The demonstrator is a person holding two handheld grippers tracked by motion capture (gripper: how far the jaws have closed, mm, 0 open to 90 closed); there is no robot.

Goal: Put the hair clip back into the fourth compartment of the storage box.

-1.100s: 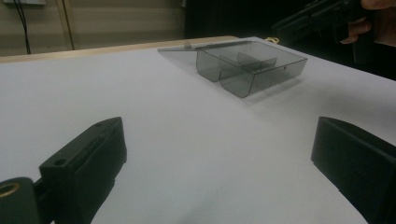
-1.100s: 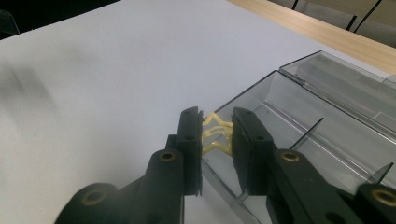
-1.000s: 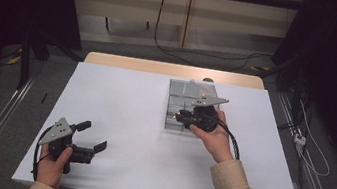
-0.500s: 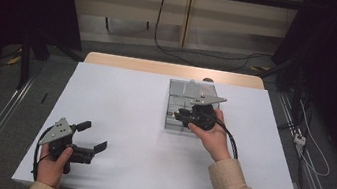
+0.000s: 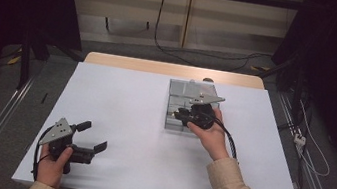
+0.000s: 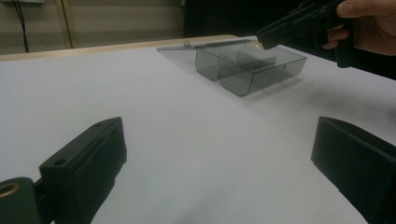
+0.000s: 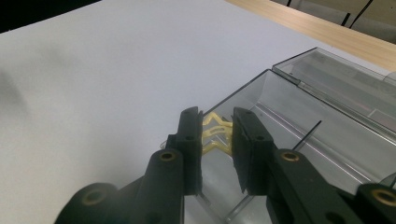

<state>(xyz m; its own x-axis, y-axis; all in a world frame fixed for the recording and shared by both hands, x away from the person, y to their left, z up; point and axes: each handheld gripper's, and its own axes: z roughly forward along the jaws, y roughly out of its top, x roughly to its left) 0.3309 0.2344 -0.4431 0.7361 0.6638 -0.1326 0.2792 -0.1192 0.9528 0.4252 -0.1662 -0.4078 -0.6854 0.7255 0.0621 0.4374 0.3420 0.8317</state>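
A clear grey plastic box (image 5: 175, 91) with dividers stands at the middle right of the white table, its lid (image 7: 345, 79) folded open behind it. My right gripper (image 5: 177, 114) hovers over the box's near left corner, shut on a small yellow zigzag piece (image 7: 215, 131). In the right gripper view the piece sits pinched between the two black jaws, just above the box's corner compartment (image 7: 299, 112). My left gripper (image 5: 95, 136) rests near the table's front left, open, with nothing between its jaws (image 6: 219, 154). From there the box (image 6: 247, 70) and the right gripper (image 6: 280, 32) appear farther off.
The white table top (image 5: 130, 99) ends at a wooden strip (image 5: 160, 68) along the far edge. Cables lie on the floor beyond it, and metal rails run along both sides of the table.
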